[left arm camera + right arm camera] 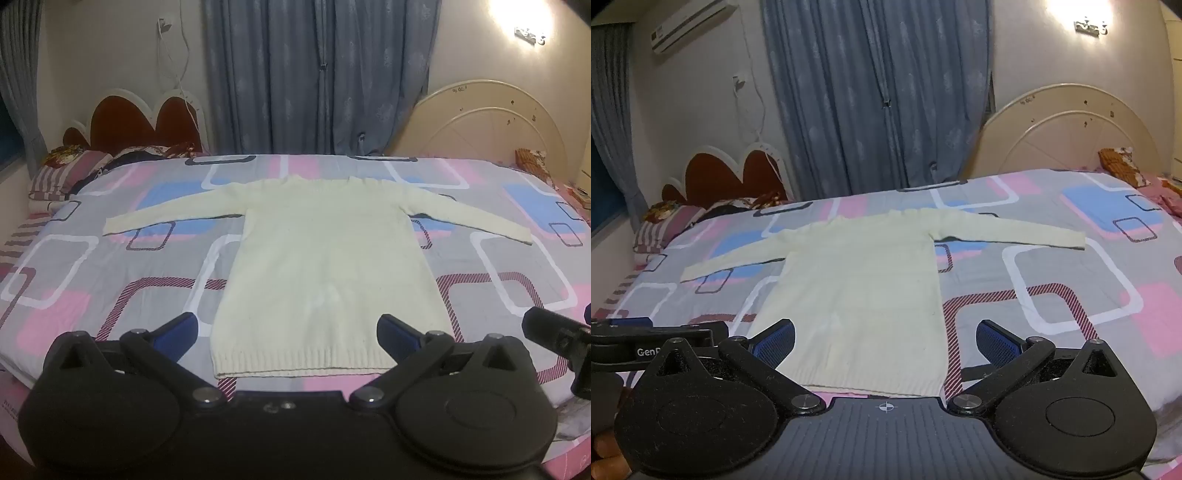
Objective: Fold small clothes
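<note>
A cream knit sweater [314, 258] lies flat on the bed, both sleeves spread out sideways and its ribbed hem nearest me. My left gripper [288, 328] hovers over the hem, jaws wide open, blue pads on either side of the body, nothing between them. In the right wrist view the same sweater [857, 288] lies ahead, slightly left. My right gripper [884, 339] is open too, above the hem's right part, holding nothing. The other gripper's black body shows at the right edge [561, 343] of the left view and at the left edge [646, 339] of the right view.
The bed cover [110, 280] is grey with pink, blue and white squares. Pillows [70, 166] lie at the far left, a red headboard [144, 125] behind them. A cream round headboard [491, 122] stands far right. Blue curtains [317, 74] hang behind the bed.
</note>
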`<action>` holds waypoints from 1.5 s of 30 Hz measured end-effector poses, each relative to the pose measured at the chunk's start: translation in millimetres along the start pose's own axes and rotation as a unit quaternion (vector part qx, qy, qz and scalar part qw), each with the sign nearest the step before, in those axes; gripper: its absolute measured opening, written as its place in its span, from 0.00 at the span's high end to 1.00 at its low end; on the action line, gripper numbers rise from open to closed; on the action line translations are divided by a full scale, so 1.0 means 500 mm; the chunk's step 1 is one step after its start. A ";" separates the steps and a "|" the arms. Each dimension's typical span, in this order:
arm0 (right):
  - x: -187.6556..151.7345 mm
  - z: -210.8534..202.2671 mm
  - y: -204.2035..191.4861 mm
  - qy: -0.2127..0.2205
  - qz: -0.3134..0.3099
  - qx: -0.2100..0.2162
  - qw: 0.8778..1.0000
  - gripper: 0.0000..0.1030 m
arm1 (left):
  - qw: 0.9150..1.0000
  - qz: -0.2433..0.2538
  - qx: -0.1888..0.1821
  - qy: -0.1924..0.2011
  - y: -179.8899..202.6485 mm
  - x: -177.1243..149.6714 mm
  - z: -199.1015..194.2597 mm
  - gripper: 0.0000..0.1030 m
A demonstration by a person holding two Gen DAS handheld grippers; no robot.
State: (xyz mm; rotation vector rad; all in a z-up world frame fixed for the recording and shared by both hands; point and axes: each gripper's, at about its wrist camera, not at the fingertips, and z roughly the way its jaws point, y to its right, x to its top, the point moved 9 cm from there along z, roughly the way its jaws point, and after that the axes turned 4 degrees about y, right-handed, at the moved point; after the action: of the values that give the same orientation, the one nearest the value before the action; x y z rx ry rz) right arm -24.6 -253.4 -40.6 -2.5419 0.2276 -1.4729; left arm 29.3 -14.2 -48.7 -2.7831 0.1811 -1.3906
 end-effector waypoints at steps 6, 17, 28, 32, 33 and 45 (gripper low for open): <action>-0.005 -0.001 0.007 -0.001 0.004 -0.001 1.000 0.00 | 1.000 -0.001 0.000 -0.002 -0.003 0.000 0.000 0.00; -0.010 0.007 0.004 -0.001 0.003 -0.001 1.000 0.00 | 1.000 -0.001 0.002 -0.005 -0.010 -0.004 0.004 0.00; -0.009 0.010 0.005 -0.003 0.006 -0.002 1.000 0.00 | 1.000 -0.003 0.005 -0.009 -0.011 -0.005 0.017 0.00; -0.010 0.013 0.007 -0.002 0.006 -0.002 1.000 0.00 | 1.000 -0.002 0.006 -0.011 -0.007 -0.004 0.019 0.00; -0.010 0.013 0.008 -0.002 0.007 -0.002 1.000 0.00 | 1.000 -0.002 0.005 -0.012 -0.006 -0.003 0.020 0.00; -0.014 0.039 0.033 -0.010 0.020 -0.005 1.000 0.00 | 1.000 -0.002 0.006 -0.021 -0.006 -0.005 0.040 0.00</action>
State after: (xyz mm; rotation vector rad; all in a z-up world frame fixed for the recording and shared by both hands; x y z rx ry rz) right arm -11.8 -266.1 -60.1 -2.5429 0.2805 -1.4347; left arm 44.0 -11.7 -62.4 -2.8028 0.1660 -1.3283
